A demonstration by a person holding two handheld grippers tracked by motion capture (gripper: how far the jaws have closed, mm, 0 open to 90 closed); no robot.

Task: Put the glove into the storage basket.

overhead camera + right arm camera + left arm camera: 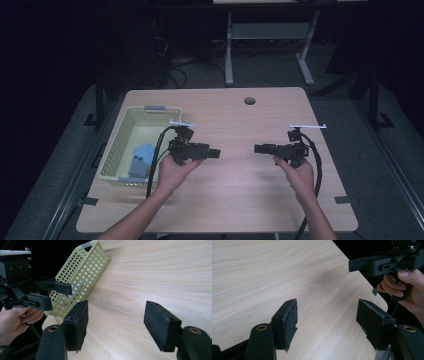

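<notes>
- No text, label, brand, number or sign can be read in any of the views.
- The bench shows plain wood grain with no printing.
- The perforated basket, at about nine o'clock on the bench in the high view, carries holes but no lettering.
- The blue item inside the basket is too small and blurred to tell whether it bears writing.
- The black bodies and pads of both tongs carry no legible marking.
</notes>
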